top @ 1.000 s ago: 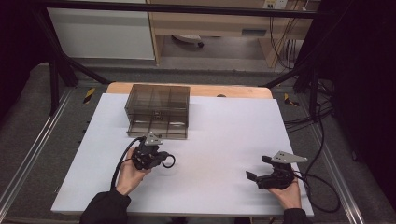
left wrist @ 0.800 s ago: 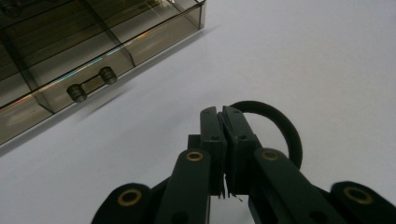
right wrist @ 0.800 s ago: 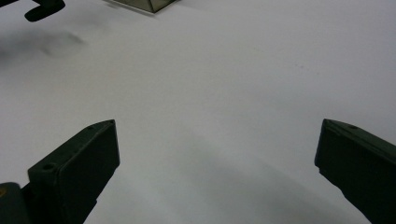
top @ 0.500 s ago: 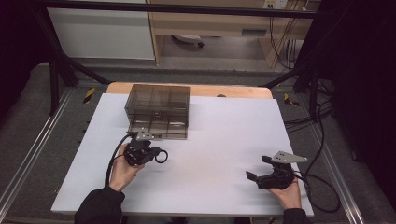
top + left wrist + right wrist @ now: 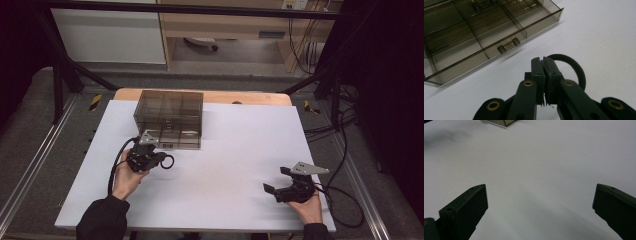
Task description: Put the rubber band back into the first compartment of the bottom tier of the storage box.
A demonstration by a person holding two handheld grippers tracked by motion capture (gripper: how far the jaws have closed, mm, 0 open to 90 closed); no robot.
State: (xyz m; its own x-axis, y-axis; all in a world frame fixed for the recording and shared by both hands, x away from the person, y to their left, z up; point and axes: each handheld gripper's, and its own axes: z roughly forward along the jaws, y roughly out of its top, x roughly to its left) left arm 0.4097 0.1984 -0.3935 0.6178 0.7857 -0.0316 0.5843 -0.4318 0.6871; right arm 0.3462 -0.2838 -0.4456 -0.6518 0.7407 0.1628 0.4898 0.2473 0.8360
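The left hand-held gripper (image 5: pixel 543 62) pinches a black ring (image 5: pixel 574 68) tight, just short of the smoky box (image 5: pixel 169 119) ahead. Keep the pinch firm and lift over the box's front wall before letting go. Its compartments hold small parts, too blurred to name. The right hand-held gripper (image 5: pixel 274 181) rests spread on the counter (image 5: pixel 240 150).

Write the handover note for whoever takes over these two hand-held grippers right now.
Left hand-held gripper: jaws shut on a black rubber ring, held just above the white table sheet.
Right hand-held gripper: jaws wide open, holding nothing, low over the sheet at the near right.
Smoky transparent plastic drawer box: at the far left of the sheet, just beyond the left gripper, one drawer pulled out towards it; small parts lie in a rear compartment.
Done: ring gripped.
Left: probably place the ring in an open compartment, then push the drawer shut.
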